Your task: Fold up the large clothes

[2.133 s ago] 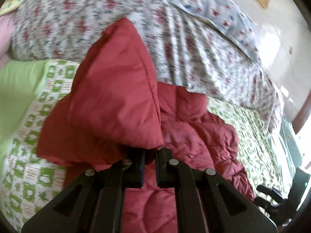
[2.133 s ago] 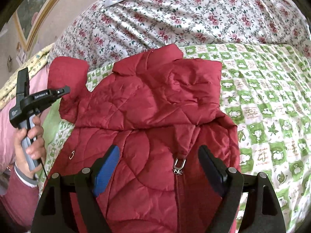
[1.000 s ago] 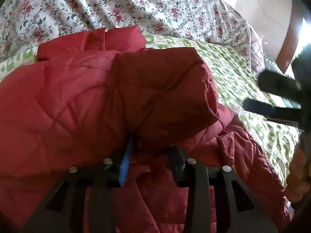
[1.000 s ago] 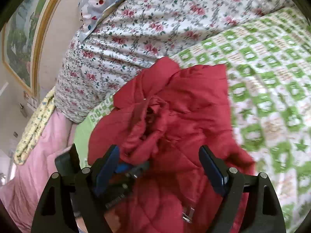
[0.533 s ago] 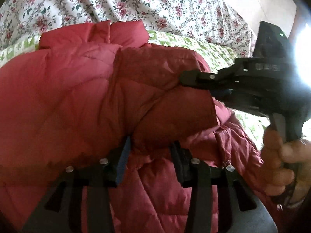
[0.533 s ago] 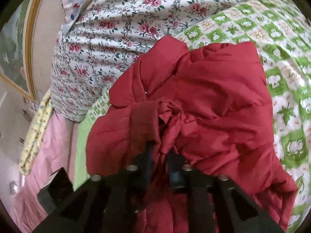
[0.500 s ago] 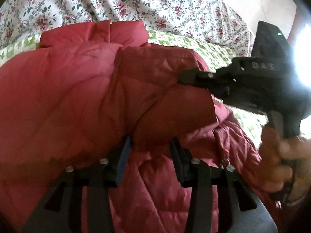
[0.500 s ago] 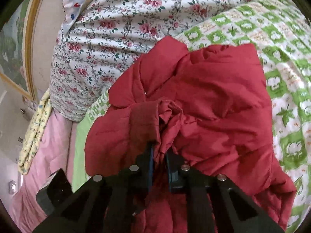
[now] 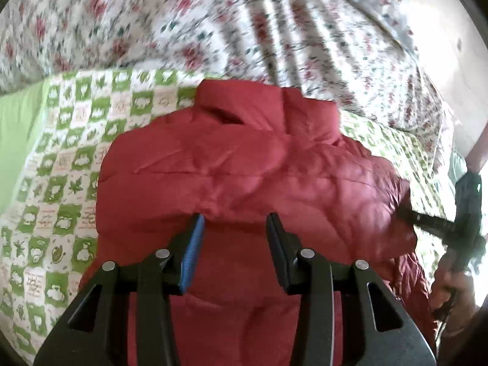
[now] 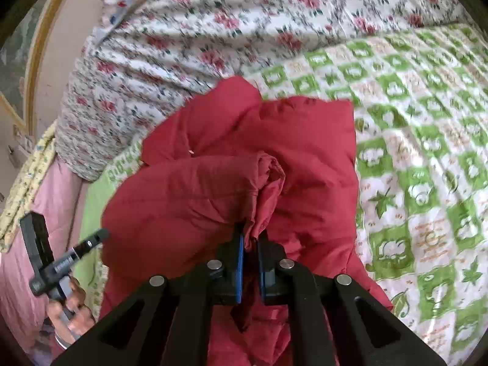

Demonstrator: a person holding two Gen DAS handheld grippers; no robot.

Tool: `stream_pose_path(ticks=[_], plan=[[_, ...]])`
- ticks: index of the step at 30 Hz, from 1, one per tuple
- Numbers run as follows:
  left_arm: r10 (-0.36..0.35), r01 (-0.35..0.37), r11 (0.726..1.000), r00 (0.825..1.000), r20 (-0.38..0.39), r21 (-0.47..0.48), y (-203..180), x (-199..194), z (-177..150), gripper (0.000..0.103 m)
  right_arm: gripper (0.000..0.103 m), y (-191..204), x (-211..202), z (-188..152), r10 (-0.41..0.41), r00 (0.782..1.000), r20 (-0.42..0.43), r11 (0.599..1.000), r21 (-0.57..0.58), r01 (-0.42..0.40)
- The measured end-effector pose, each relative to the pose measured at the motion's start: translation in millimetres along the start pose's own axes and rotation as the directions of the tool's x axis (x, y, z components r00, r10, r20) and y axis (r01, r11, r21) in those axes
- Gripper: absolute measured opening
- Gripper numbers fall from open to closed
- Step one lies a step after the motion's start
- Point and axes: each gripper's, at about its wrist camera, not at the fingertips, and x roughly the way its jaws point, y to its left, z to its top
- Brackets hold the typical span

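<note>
A red quilted jacket lies on the green and white checked bedspread, its sleeve folded across the body. My left gripper is open and empty, just above the jacket's near part. My right gripper is shut on the sleeve cuff of the jacket and holds it over the body. The right gripper also shows at the right edge of the left wrist view, its tips in the fabric. The left gripper shows at the lower left of the right wrist view, away from the jacket.
A large floral duvet is heaped behind the jacket; it also shows in the right wrist view. Pink bedding lies at the left. A framed picture hangs on the wall.
My left gripper has let go of the sleeve and pulled back to the left. My right gripper has stayed shut on the cuff and carried the sleeve further across the jacket.
</note>
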Motion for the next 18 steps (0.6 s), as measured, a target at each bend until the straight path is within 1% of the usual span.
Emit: stream_pose_path(ticks=[2,3,6,8,9,10,12,13,14,16,18], plan=[[-0.006,0.006,1.000,0.999,-0.031,-0.017,9,14,-1,0.040,0.010,-2,10,-2,0.002,1.000,-0.006,1.000,0.003,-0.002],[-0.006,0.005,1.000,0.999,-0.045,-0.020,12,21,-3,0.040,0.019,-2,13,-3,-0.012,1.000,-0.006,1.000,-0.001,0.012],[0.018,-0.019,1.000,0.998,-0.065,-0.011,15,35,-12,0.040,0.026,1,10,-3,-0.042,0.999,0.004,0.999,-0.011,0.042],[0.028,-0.028,1.000,0.998,-0.060,-0.006,12,36,-17,0.040,0.031,9,-2,-2,-0.106,0.993,0.045,0.994,-0.031,0.108],[0.038,-0.038,0.999,0.998,-0.058,0.003,10,36,-18,0.040,0.034,16,-13,-2,-0.151,0.985,0.088,0.986,-0.052,0.156],[0.052,-0.051,0.999,0.997,-0.057,0.015,7,36,-19,0.040,0.034,25,-26,-3,-0.181,0.973,0.145,0.978,-0.074,0.193],[0.064,-0.063,0.998,0.996,-0.054,0.026,2,36,-21,0.040,0.037,41,-41,-4,-0.197,0.955,0.224,0.968,-0.108,0.225],[0.065,-0.063,0.998,0.996,-0.054,0.027,1,37,-22,0.040,0.039,48,-45,-4,-0.187,0.952,0.243,0.967,-0.127,0.223],[0.063,-0.062,0.998,0.997,-0.054,0.026,1,37,-21,0.040,0.042,58,-44,-5,-0.159,0.958,0.237,0.965,-0.166,0.201],[0.066,-0.064,0.997,0.996,-0.056,0.034,0,37,-23,0.040,0.042,72,-30,-6,-0.132,0.975,0.177,0.958,-0.228,0.171],[0.078,-0.075,0.996,0.995,-0.065,0.049,-1,38,-22,0.040,0.042,81,-9,-11,-0.145,0.982,0.124,0.944,-0.281,0.175]])
